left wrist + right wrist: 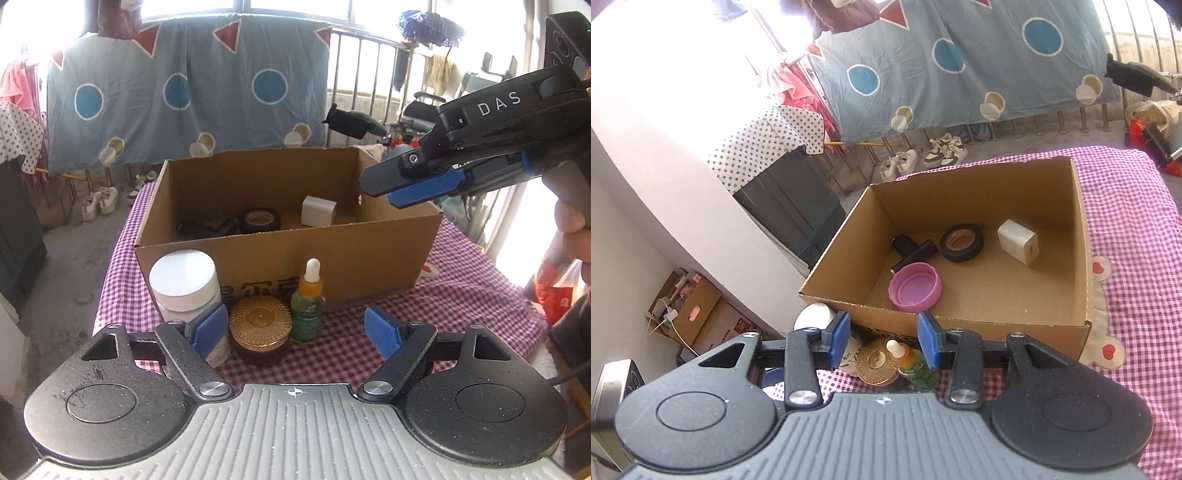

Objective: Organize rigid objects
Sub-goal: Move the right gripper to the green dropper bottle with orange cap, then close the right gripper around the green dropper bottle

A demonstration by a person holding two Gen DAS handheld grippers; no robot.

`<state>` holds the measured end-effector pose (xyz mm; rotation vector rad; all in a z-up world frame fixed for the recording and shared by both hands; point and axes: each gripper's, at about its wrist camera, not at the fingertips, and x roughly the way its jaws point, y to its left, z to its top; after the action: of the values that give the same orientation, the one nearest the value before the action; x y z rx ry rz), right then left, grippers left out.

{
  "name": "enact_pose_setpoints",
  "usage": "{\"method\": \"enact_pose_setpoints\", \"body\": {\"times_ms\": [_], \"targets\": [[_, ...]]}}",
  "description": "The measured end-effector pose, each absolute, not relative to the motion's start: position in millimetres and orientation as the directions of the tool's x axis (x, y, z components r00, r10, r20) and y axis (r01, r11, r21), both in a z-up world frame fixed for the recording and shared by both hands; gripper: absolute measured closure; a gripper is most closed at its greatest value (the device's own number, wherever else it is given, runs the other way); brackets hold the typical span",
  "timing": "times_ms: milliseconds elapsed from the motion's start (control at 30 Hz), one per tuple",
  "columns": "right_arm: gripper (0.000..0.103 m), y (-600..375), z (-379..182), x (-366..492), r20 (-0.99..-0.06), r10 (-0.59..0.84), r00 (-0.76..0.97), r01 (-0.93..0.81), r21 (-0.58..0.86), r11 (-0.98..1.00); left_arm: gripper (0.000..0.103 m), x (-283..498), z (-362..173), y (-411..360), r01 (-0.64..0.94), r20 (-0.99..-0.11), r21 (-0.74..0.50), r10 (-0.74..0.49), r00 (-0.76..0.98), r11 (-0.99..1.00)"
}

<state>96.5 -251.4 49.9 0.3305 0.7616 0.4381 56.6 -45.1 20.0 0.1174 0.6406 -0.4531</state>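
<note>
An open cardboard box stands on the checked cloth. Inside lie a black tape roll, a white block, a pink lid and black cylinders. In front of the box stand a white jar, a gold-lidded jar and a green dropper bottle. My left gripper is open and low, just short of these three. My right gripper is open and empty, hanging above the box's near right corner.
The pink checked tablecloth covers the table, with bare cloth to the right of the box. A blue patterned sheet hangs on a railing behind. Shoes lie on the floor beyond the table. A hand holds the right gripper.
</note>
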Motion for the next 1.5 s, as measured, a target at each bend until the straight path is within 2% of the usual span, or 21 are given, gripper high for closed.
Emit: {"method": "enact_pose_setpoints", "body": {"times_ms": [67, 167, 267, 333, 367, 433, 500, 533, 733, 933, 1133, 1500], "targets": [[0.060, -241.5, 34.4, 84.0, -0.572, 0.451, 0.685, -0.244, 0.403, 0.882, 0.023, 55.9, 17.0, -56.6, 0.446, -0.591, -0.004, -0.362, 0.720, 0.895], [0.060, -234.0, 15.1, 85.5, -0.554, 0.452, 0.699, -0.225, 0.430, 0.874, 0.029, 56.7, 12.1, -70.9, 0.460, -0.570, 0.028, -0.364, 0.736, 0.887], [0.063, -225.6, 3.0, 91.8, -0.558, 0.425, 0.713, -0.222, 0.395, 0.891, 0.046, 60.0, 5.9, -79.7, 0.459, -0.561, 0.076, -0.342, 0.754, 0.885], [0.063, -220.5, -1.1, 97.6, -0.564, 0.424, 0.709, -0.234, 0.379, 0.895, 0.050, 64.7, 1.6, -83.6, 0.442, -0.568, 0.101, -0.313, 0.761, 0.891], [0.064, -218.6, -3.0, 100.1, -0.566, 0.427, 0.705, -0.240, 0.376, 0.895, 0.059, 67.4, 0.2, -83.9, 0.434, -0.572, 0.103, -0.304, 0.762, 0.895], [0.065, -214.3, -7.7, 105.1, -0.577, 0.432, 0.693, -0.249, 0.371, 0.895, 0.062, 72.4, -1.4, -82.9, 0.428, -0.578, 0.095, -0.301, 0.759, 0.899], [0.068, -210.3, -11.4, 110.4, -0.586, 0.434, 0.684, -0.257, 0.363, 0.896, 0.075, 77.2, -3.3, -82.1, 0.428, -0.586, 0.083, -0.303, 0.751, 0.900], [0.070, -207.6, -14.4, 112.8, -0.594, 0.430, 0.679, -0.261, 0.352, 0.899, 0.077, 80.3, -4.5, -81.9, 0.429, -0.598, 0.074, -0.304, 0.742, 0.900], [0.082, -205.4, -23.6, 116.2, -0.607, 0.430, 0.668, -0.271, 0.340, 0.901, 0.079, 83.7, -7.7, -81.7, 0.442, -0.611, 0.057, -0.319, 0.725, 0.895], [0.083, -216.3, -24.9, 115.1, -0.604, 0.432, 0.670, -0.253, 0.361, 0.898, 0.076, 89.8, -12.9, -90.0, 0.462, -0.642, 0.080, -0.309, 0.702, 0.883], [0.083, -224.4, -25.8, 113.6, -0.597, 0.425, 0.680, -0.229, 0.378, 0.897, 0.077, 87.4, -12.0, -100.0, 0.475, -0.639, 0.116, -0.301, 0.708, 0.872], [0.084, -251.4, -20.1, 80.6, -0.626, 0.368, 0.687, -0.170, 0.353, 0.920, 0.078, 62.7, -4.8, -117.8, 0.574, -0.619, 0.032, -0.435, 0.654, 0.818]]}}
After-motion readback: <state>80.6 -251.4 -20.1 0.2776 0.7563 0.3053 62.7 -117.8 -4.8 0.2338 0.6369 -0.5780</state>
